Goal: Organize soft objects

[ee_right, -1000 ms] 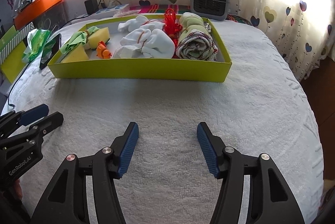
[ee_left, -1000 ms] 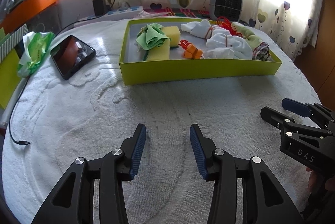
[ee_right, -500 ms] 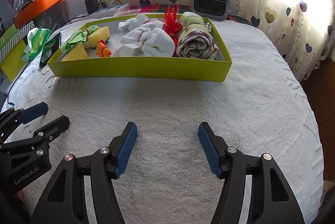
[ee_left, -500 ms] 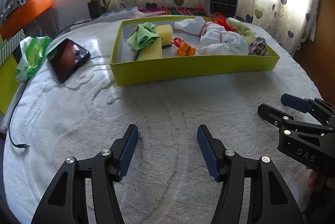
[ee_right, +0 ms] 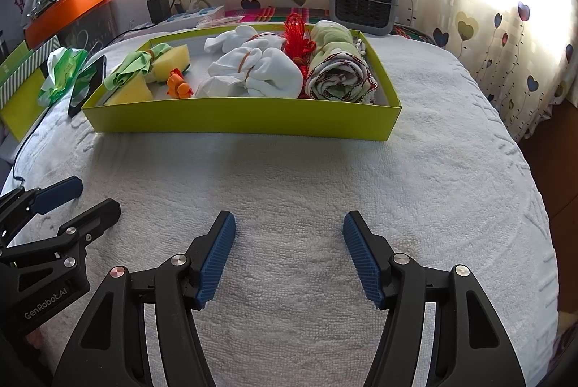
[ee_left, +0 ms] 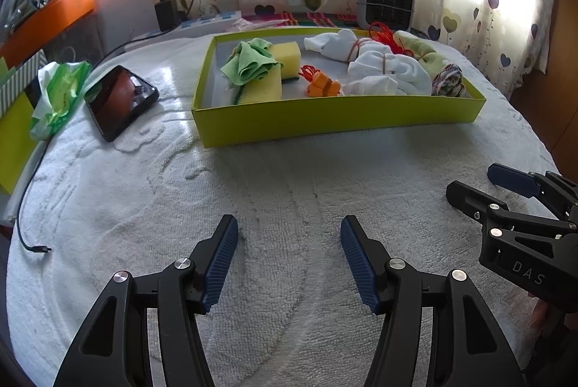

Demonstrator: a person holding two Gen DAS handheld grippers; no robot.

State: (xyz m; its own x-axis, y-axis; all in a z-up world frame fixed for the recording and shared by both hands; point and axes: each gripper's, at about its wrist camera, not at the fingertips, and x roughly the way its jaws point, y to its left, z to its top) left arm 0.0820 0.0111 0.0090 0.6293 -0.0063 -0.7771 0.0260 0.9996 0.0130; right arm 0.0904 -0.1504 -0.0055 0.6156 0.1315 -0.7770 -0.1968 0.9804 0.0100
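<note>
White terry cloth [ee_left: 289, 177] covers the tabletop. From the left wrist, the left tool [ee_left: 289, 258] hovers spread apart and empty; ahead lies the shallow lime-green cardboard box [ee_left: 336, 117] of soft things, the right tool [ee_left: 480, 186] alongside. From the right wrist, that tool [ee_right: 289, 255] also gapes empty, the box [ee_right: 242, 117] ahead holding white tied socks [ee_right: 260, 71].

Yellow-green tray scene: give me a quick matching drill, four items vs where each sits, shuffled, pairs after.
Items:
1. rolled towel
2. orange toy
3. phone
4. green cloth

Places:
A. on the white cover, outside the tray
B. right end of the tray
C. draped on the yellow sponges, left end
D. tray floor, between sponges and white bundles

Pairs: 1-B, 2-D, 3-A, 4-C
</note>
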